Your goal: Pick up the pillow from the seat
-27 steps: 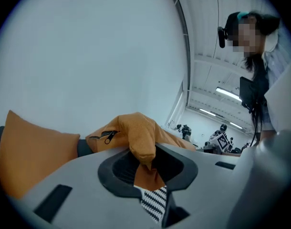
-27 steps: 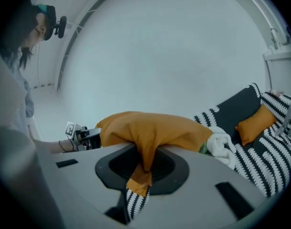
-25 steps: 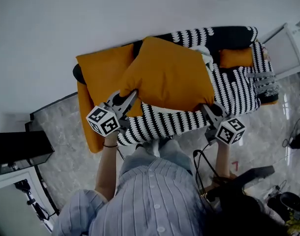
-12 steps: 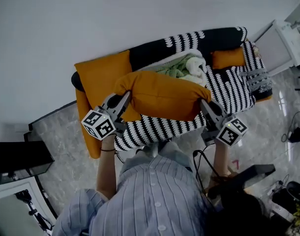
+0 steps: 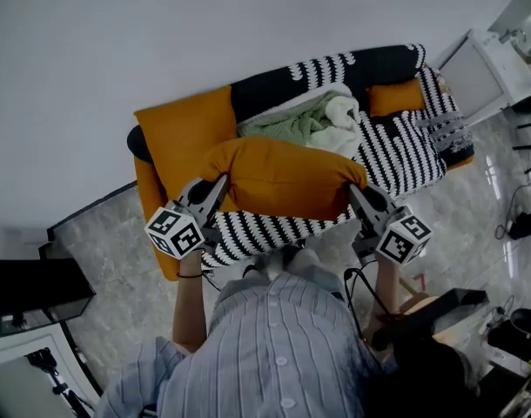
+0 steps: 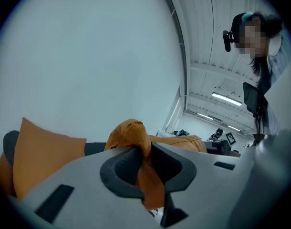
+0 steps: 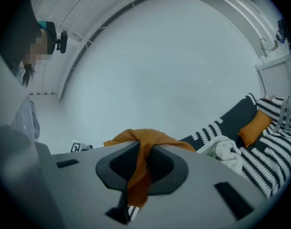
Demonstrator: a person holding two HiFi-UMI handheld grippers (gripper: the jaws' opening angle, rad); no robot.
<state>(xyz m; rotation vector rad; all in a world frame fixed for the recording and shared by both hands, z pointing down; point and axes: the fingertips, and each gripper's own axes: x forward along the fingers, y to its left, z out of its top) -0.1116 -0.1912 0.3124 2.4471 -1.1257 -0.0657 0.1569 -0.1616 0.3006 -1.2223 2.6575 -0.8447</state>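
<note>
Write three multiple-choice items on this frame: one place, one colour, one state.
1. Where does the green blanket lie?
A) on the floor
B) on the striped seat, beyond the held pillow
C) on a table

2. What colour is the held pillow?
A) blue
B) grey
C) orange

3. How does the right gripper stand?
A) open, empty
B) shut on the pillow's corner
C) out of view

Key: 1 B, the head view shows it heaped on the seat; 2 C, it is orange in every view; 3 B, its pads pinch orange fabric.
</note>
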